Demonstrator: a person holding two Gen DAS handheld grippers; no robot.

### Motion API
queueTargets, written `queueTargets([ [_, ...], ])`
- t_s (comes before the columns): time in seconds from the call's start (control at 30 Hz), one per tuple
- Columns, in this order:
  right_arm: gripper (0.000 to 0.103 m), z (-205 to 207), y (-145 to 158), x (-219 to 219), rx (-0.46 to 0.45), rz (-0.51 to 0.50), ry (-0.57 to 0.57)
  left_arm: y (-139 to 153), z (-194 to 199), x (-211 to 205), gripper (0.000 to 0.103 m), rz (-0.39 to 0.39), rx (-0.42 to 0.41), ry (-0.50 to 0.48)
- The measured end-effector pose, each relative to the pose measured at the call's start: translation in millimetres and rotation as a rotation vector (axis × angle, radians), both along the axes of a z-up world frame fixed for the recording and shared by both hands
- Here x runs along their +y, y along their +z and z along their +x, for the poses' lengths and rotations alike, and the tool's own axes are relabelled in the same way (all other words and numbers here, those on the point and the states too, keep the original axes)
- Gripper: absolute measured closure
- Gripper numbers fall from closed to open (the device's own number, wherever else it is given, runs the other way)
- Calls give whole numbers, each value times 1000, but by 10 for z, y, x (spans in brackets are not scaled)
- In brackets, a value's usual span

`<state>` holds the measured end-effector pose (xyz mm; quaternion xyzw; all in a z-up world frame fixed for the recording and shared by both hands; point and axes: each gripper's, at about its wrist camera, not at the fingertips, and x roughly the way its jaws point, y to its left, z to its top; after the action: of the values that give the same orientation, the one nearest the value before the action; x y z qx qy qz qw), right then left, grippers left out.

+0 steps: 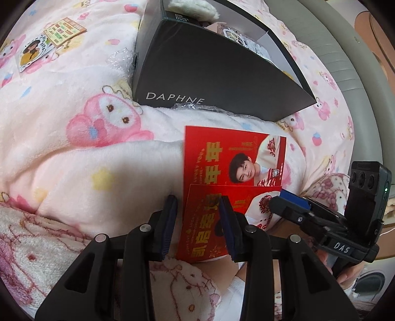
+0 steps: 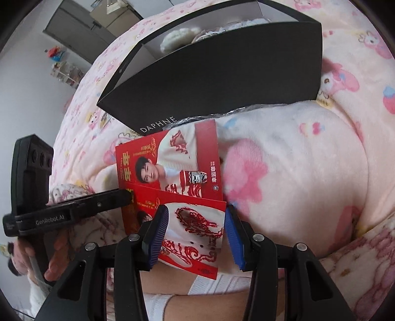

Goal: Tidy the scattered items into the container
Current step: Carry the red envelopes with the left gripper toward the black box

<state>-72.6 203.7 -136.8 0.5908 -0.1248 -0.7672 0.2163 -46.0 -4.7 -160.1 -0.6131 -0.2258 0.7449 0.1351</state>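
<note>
Two red printed cards lie overlapped on the pink blanket in front of an open black DAPHNE box (image 1: pixel 212 74), also in the right wrist view (image 2: pixel 222 81). The far card (image 1: pixel 237 158) shows a young man's portrait; it also shows in the right wrist view (image 2: pixel 172 163). The near card (image 1: pixel 209 227) lies under both grippers, also in the right wrist view (image 2: pixel 195 234). My left gripper (image 1: pixel 198 222) is open, its jaws astride the near card's left part. My right gripper (image 2: pixel 196 234) is open, astride the card's right part. Each gripper shows in the other's view, the right (image 1: pixel 291 205) and the left (image 2: pixel 118 197).
The box holds a fluffy white item (image 1: pixel 195 7) and other small things. Two small cards (image 1: pixel 49 42) lie on the blanket at far left. Crinkled clear plastic (image 1: pixel 197 107) sticks out under the box. A grey bed edge (image 1: pixel 345 56) runs on the right.
</note>
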Motion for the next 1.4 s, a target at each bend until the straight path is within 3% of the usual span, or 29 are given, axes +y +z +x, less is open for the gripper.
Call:
queueTargets([
  [0.17, 60, -6, 60, -42, 24, 6, 11, 3, 20, 56, 68, -26, -1, -35],
  [0.23, 60, 20, 86, -57, 46, 23, 23, 13, 25, 58, 73, -29, 4, -29],
  [0.5, 61, -111, 227, -23, 78, 24, -11, 104, -89, 12, 74, 22, 21, -1],
  [0.77, 60, -478, 165, -152, 44, 13, -11, 10, -460, -94, 74, -4, -9, 32],
  [0.93, 60, -570, 80, -186, 23, 24, -9, -112, -577, -137, 72, 23, -34, 33],
  [1.17, 60, -430, 200, 25, 37, 0, -61, -104, -566, -229, 72, 66, -22, 74],
  [1.4, 60, -80, 270, 29, -5, -12, 35, 14, -385, -254, 68, -7, -35, 83],
])
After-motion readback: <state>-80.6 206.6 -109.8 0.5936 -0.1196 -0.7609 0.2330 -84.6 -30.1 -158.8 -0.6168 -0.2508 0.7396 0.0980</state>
